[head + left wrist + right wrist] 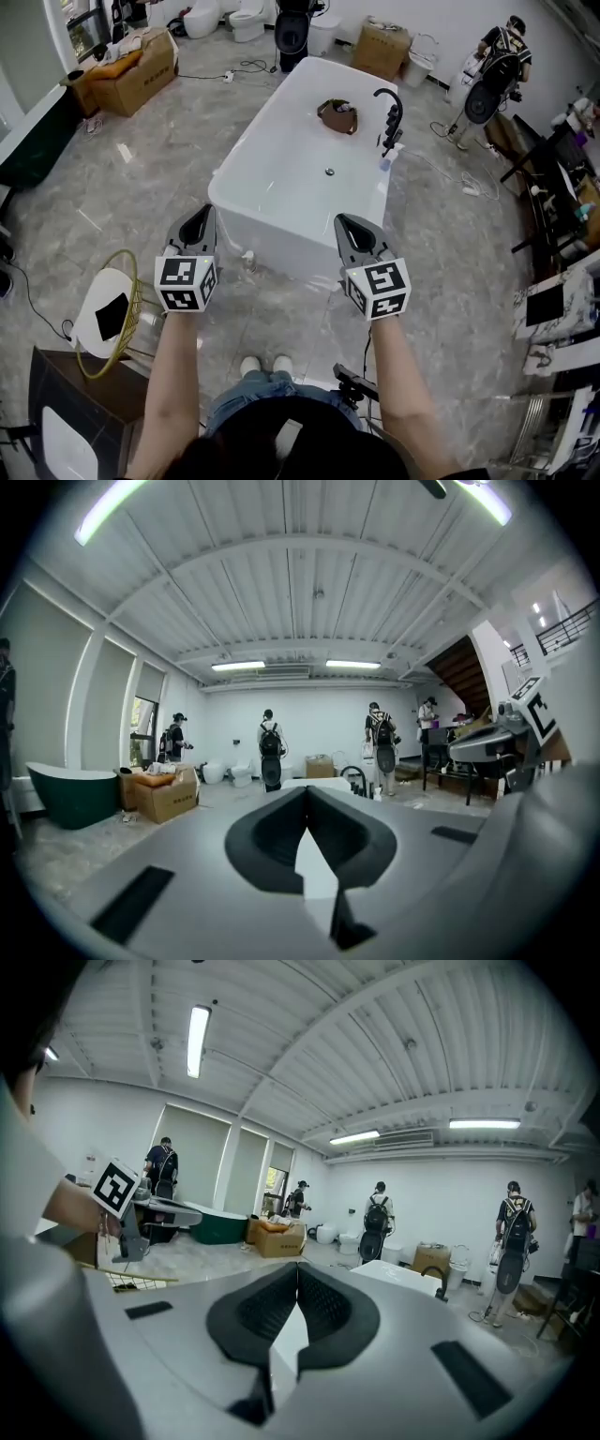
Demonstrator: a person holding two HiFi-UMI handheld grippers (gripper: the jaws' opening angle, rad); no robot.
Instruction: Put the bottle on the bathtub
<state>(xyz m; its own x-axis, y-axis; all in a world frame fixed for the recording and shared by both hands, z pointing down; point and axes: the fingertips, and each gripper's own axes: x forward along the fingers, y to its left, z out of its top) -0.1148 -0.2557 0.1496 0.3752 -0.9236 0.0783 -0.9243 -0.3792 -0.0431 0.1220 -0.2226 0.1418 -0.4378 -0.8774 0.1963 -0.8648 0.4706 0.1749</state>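
The left gripper (pixel 202 217) and right gripper (pixel 345 223) are clenched on nothing, before the bathtub (pixel 272 234). A small bottle (pixel 385 163) stands on its rim beside the faucet (pixel 390 111), well apart from both.

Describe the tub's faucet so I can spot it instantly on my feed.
Find the white bathtub in the middle of the grey floor. On its right-hand rim, toward the far end, stands the faucet. It is the only black thing on the tub, a tall hooked spout, unlike the low brown object lying inside.
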